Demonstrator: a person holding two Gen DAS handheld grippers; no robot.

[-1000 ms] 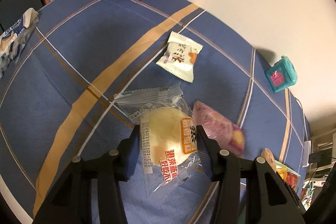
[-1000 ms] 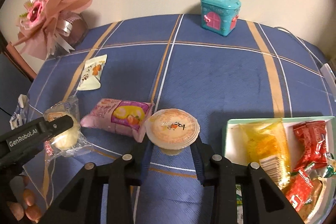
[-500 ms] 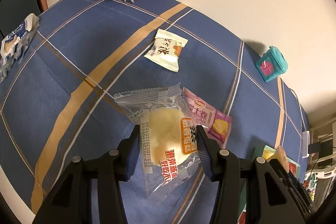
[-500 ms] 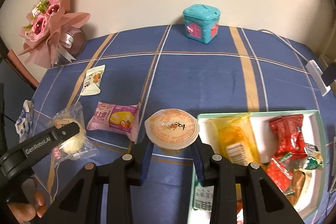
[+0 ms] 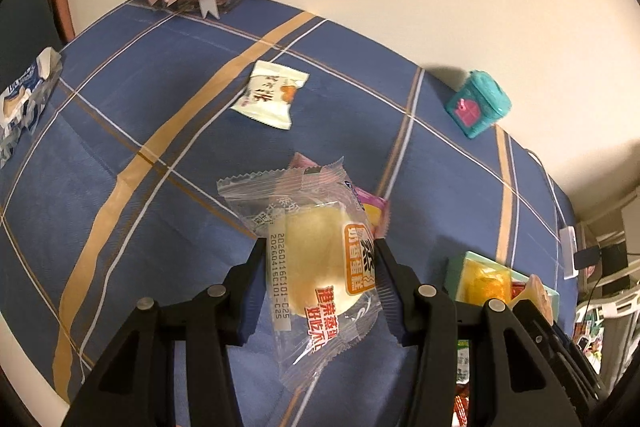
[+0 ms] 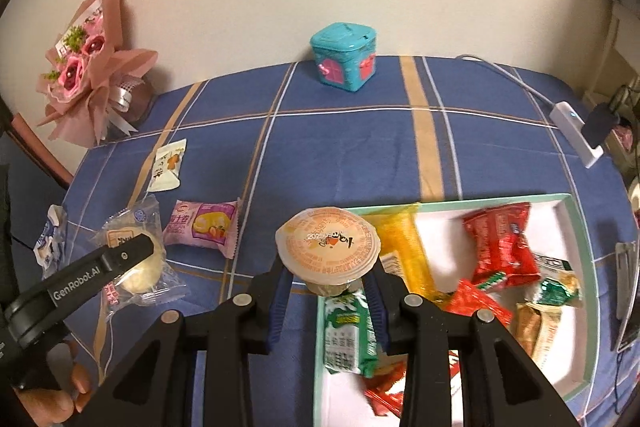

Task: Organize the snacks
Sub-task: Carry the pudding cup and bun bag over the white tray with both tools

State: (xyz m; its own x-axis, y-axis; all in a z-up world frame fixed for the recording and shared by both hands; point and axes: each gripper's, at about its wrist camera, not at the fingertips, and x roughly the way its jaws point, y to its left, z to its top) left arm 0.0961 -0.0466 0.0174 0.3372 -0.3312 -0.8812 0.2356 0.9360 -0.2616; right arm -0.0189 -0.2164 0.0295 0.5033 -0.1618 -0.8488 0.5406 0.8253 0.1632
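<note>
Since the earlier frames both grippers have risen and swung toward the tray. A second ago the jelly cup hung over bare cloth left of the tray; now it sits above the tray's near-left corner, over a green packet. In the left wrist view the pink packet, once plain to the right of the cake, is now mostly hidden behind it, and the tray's corner has come into sight.

The table wears a blue cloth crossed by tan and white stripes, pushed against a cream wall. A pink bouquet stands at the far left corner, a teal box at the far edge well behind the tray, and a white cable adapter beyond the tray's far right.

The left gripper clamps the cake, a pale round bun in clear wrap with red and orange print, held off the cloth, left of the tray. The right gripper is closed on the jelly cup under its rim; the foil lid is orange with print. A cream packet, the pink packet and a blue-white packet lie on the cloth left of the tray. The tray holds yellow, red and green packets.
</note>
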